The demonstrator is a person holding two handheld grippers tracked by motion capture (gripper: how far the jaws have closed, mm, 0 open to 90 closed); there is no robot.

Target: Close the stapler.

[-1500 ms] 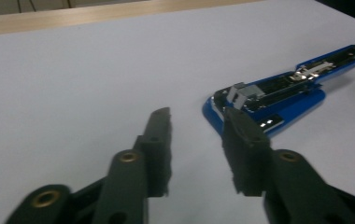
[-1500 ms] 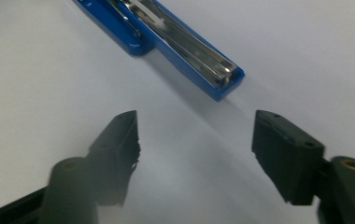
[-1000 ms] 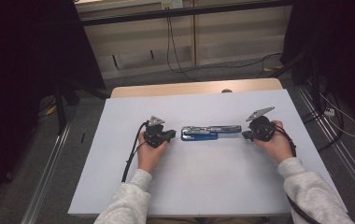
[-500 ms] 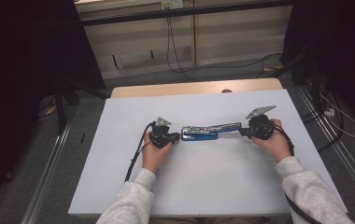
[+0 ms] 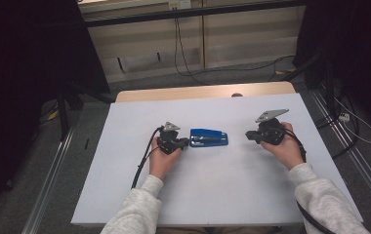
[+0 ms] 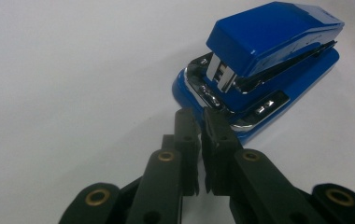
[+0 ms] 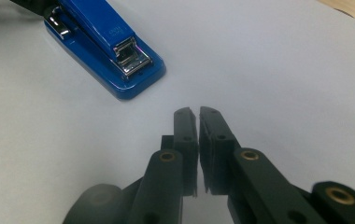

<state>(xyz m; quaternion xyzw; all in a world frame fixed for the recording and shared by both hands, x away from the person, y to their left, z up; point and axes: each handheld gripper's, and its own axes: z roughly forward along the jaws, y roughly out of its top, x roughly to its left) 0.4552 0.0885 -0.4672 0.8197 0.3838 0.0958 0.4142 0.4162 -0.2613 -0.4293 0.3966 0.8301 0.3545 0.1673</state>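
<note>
Stapler point(image 5: 209, 137) work set the scene, and the widest thing under it was the desk point(image 5: 222, 195), covered in a pale sheet, with the blue stapler lying flat near its middle, lengthwise across the person's front. Seen from the left gripper view, the stapler point(image 6: 264, 60) looked folded down onto its base, its chromed hinge end turned toward the left hand-held gripper.

Left of the stapler, the left hand-held gripper point(image 5: 186, 142) lay with its tips right at that end; its jaws were pressed almost together with only a sliver of gap, pinching nothing, and whether they touched the base could not be told. Right of the stapler and well apart from it, the right hand-held gripper point(image 5: 248, 136) pointed back toward it, its jaws likewise drawn together on nothing. In the right gripper view the stapler point(image 7: 105, 44) lay off ahead, its metal mouth facing that hand-held gripper point(image 7: 198, 112).

Judging by this, the closing step looked finished. A next move would probably call for spreading a gripper before any fresh grasp of the stapler's narrow body.
</note>
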